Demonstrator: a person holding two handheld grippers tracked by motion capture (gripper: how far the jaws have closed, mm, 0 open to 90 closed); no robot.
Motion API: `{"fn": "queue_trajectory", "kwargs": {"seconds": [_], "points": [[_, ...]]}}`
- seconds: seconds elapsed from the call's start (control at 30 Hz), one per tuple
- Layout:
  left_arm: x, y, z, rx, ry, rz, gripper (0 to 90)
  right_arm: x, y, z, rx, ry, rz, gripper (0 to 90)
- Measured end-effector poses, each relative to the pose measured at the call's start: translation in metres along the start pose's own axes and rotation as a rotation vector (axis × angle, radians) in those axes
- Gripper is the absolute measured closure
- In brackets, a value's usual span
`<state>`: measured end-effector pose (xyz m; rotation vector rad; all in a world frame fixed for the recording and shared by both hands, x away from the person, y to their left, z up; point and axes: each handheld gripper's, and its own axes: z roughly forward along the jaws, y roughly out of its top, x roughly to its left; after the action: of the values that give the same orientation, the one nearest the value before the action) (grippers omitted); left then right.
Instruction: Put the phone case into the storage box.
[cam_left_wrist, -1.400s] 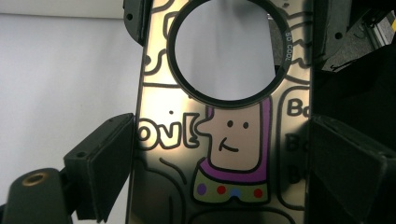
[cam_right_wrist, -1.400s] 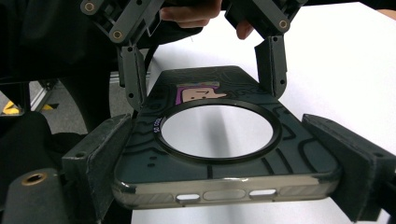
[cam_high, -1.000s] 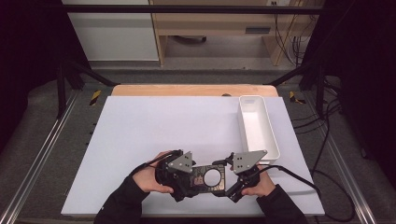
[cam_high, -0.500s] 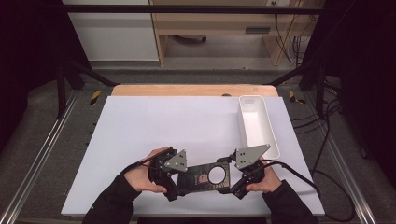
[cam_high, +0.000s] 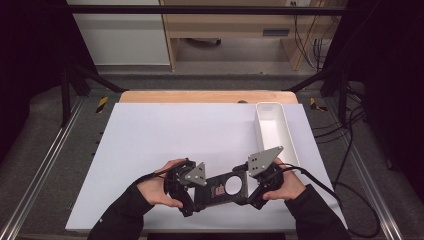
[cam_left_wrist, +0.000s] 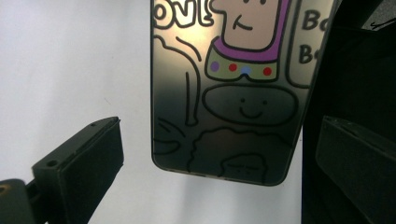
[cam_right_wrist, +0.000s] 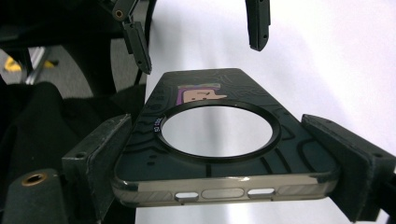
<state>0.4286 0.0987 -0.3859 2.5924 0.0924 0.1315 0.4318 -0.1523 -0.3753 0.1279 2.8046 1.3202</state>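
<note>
While pinched by the right tool (cam_right_wrist: 224, 158), case (cam_high: 225, 187) now level over the bench (cam_high: 165, 135); left tool (cam_left_wrist: 210, 154) spread, released.

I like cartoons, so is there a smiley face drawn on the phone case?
Yes, the left gripper view shows the phone case with a drawn blob wearing two dot eyes and a curved smile.

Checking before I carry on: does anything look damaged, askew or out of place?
Nothing stands out. The phone case looks intact, held off the white table between the right gripper's pads, while the left gripper stands open around its other end. The white tray sits straight along the right edge.
</note>
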Motion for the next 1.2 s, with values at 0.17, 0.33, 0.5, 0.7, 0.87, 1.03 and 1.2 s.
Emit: {"fn": "queue_trajectory", "kwargs": {"seconds": [0.17,0.33,0.5,0.7,0.87,1.03,1.2], "points": [[-0.001,0.002,0.003,0.004,-0.003,0.004,0.1,0.000,0.013,-0.003,0.069,-0.002,-0.014,12.4],[-0.001,0.004,0.007,0.006,-0.001,0.003,0.0,0.000,0.023,-0.001,0.129,-0.002,-0.027,12.3],[0.000,0.006,0.012,0.002,-0.002,-0.003,0.0,0.000,0.030,0.003,0.171,-0.001,-0.040,12.3],[0.001,0.009,0.018,0.005,-0.008,0.002,0.0,-0.004,0.039,0.006,0.199,0.004,-0.039,12.3],[0.004,0.012,0.021,-0.003,-0.008,-0.002,0.0,-0.007,0.045,0.008,0.225,0.010,-0.041,12.3],[0.006,0.013,0.025,0.002,-0.009,-0.006,0.0,-0.009,0.050,0.011,0.247,0.011,-0.039,12.3],[0.010,0.014,0.028,0.009,-0.020,-0.016,0.2,-0.011,0.055,0.015,0.275,0.013,-0.044,12.3]]}}
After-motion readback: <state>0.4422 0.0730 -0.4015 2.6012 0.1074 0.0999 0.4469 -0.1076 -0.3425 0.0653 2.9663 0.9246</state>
